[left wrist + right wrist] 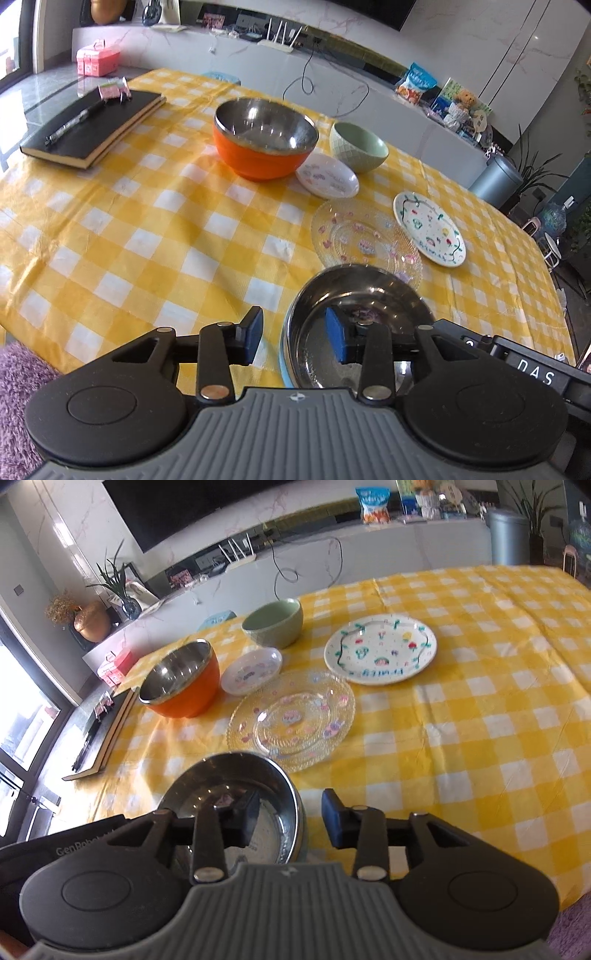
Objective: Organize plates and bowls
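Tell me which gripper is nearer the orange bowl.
Left. The left gripper has the orange bowl ahead, slightly left; the right gripper sits further right, the bowl well off to its left.

The steel bowl [354, 325], shiny inside with a pale blue outer wall, sits upright with its rim between both pairs of parted jaws, one pad inside and one outside on each side. Just beyond the jaws lies a clear glass plate [291, 720] with pink motifs. Farther ahead stand an orange bowl [264, 138] with steel lining, a small white dish [327, 181], a green bowl [358, 147] and a painted white plate [380, 648], all upright.
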Demonstrator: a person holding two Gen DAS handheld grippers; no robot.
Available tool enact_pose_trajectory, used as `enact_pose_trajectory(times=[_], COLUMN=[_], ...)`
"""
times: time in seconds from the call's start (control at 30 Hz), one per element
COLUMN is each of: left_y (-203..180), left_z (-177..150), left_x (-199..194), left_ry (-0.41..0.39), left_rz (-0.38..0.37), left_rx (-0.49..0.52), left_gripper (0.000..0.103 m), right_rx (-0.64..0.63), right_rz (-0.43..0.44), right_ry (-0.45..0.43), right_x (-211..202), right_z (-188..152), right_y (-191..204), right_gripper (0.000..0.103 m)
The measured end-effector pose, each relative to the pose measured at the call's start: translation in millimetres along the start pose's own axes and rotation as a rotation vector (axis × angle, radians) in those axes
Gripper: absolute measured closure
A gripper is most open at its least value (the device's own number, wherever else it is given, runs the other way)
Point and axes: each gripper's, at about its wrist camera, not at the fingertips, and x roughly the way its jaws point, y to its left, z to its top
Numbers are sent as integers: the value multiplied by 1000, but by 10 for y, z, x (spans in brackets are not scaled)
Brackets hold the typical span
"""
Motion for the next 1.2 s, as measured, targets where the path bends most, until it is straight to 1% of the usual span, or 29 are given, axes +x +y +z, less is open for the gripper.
enact_pose_trajectory(times=[0.03,0.1,0.17,0.23,0.37,0.43,0.53,0.6,0.63,0.77,0.87,0.97,1.03,1.1,1.2], left_y=[-10,-33,-44,-44,-13,-11,-15,-2,11,59,123,230,301,355,434], left_z=[9,29,47,76,158,210,300,367,402,532,628,728,793,869,1018], left_x=[-37,-116,-181,-235,-290,-312,-323,-315,-307,-246,-178,-71,8,73,154], left_ry=[-16,-52,-81,-101,-117,-130,-145,-149,-149,-152,-140,-98,-68,-55,-59], left_rz=[2,9,12,6,-8,0,22,24,22,32,28,4,2,17,51], left_rx=[7,22,34,40,27,33,45,46,46,49,38,-10,-26,-31,-39], left_gripper=[59,59,60,59,59,59,52,51,48,35,30,28,28,28,28], right_rx=[-13,-45,-82,-102,-105,-101,-95,-90,-89,-82,-73,-69,-77,-92,-114], right_rz=[2,9,8,11,25,33,30,20,14,6,23,11,-6,-11,-18], right_ry=[-20,-65,-117,-155,-186,-190,-204,-217,-220,-204,-157,-93,-60,-36,-13], right_x=[-39,-131,-234,-314,-382,-390,-385,-365,-346,-227,-80,119,258,377,551], right_z=[5,15,24,43,106,140,196,233,254,353,460,571,639,708,838], right_y=[12,49,99,132,156,161,165,178,184,237,298,381,442,510,632], right_gripper=[64,59,50,47,41,40,35,35,35,35,35,34,34,33,33])
